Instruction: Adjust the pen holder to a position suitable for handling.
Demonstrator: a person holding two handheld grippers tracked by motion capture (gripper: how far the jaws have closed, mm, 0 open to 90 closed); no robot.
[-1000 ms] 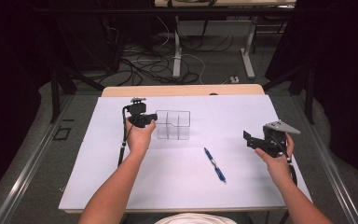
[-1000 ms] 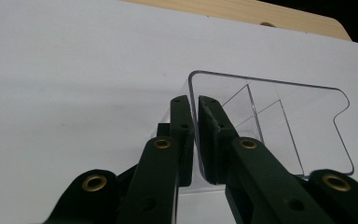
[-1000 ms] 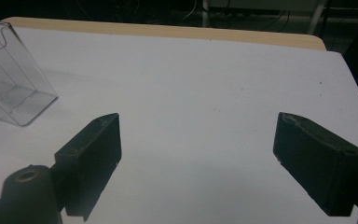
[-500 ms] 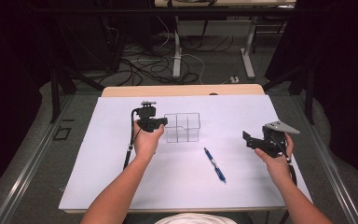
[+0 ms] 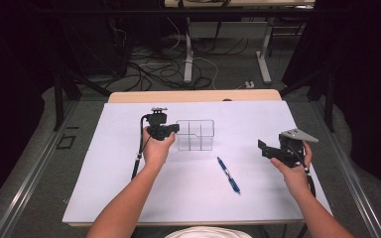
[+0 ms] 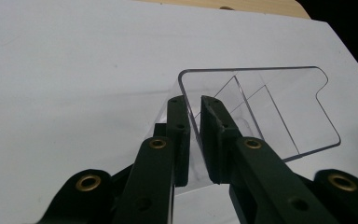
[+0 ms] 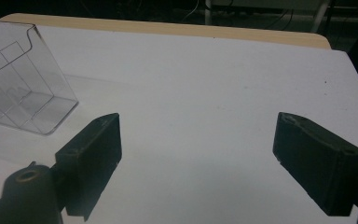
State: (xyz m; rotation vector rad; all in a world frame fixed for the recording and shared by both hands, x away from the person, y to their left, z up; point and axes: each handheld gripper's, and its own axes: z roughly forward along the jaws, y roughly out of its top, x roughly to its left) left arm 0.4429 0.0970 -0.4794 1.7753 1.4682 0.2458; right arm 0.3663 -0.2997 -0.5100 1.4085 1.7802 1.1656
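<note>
A: Clear acrylic holder (image 5: 195, 135), mid worktop (image 5: 104, 188)?
B: Yes. Left hand-held gripper (image 6: 193, 105) clamped on its side wall, right hand-held gripper (image 7: 198, 140) gaping, empty. Looks light, rigid, slick, scratch-prone; pinch a thin wall edge squarely or it'll likely slip.

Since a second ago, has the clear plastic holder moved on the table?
Yes. The clear plastic holder, clamped by the left gripper, has slid right and slightly toward the person, closing on the blue pen, which stayed put.
</note>
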